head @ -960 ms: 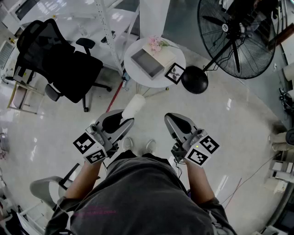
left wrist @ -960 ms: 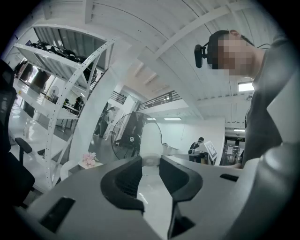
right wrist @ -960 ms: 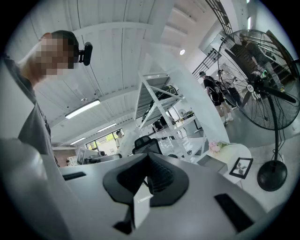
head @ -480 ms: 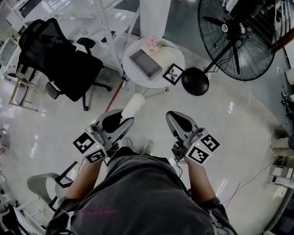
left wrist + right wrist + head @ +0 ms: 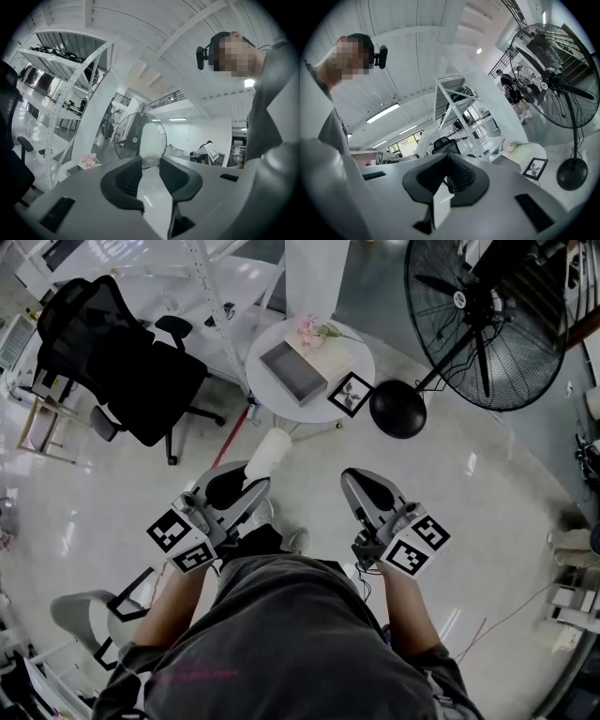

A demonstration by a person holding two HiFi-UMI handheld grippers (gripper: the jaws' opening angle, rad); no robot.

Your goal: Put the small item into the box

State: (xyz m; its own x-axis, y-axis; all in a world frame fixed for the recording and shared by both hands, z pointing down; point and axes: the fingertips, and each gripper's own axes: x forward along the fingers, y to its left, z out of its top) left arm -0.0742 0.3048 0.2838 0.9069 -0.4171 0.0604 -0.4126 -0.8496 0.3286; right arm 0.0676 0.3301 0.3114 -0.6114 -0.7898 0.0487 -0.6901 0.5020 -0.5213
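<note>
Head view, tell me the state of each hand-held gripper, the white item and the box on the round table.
Left hand-held gripper: shut on the white item.
Right hand-held gripper: shut, nothing between its jaws.
White item: held out level, not yet in the box.
Box: open, looks empty, on the round table.

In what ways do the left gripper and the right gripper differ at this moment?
The left gripper holds a white rounded item between its jaws; the right gripper holds nothing. The left gripper's jaws stand apart around the item; the right gripper's jaws are closed together. Shared: both point ahead toward the round table, and each carries a marker cube.
</note>
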